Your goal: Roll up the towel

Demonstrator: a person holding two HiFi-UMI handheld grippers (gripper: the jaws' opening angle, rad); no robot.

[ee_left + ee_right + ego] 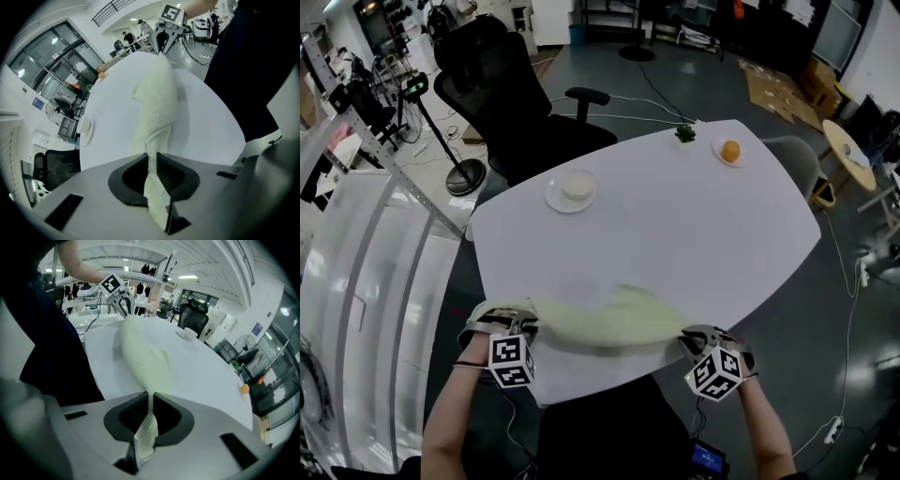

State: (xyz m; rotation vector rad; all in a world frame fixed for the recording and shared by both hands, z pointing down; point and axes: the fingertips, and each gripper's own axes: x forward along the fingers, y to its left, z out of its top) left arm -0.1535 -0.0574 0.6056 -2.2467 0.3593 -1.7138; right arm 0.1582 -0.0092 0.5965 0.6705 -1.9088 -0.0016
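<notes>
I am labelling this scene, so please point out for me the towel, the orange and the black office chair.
towel point(600, 321), head view, middle of the pale cloth.
orange point(730, 150), head view, centre of the fruit.
office chair point(492, 75), head view, on its backrest.

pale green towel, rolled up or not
Not rolled: the pale green towel is a bunched strip stretched between left gripper and right gripper, each shut on an end.
</notes>
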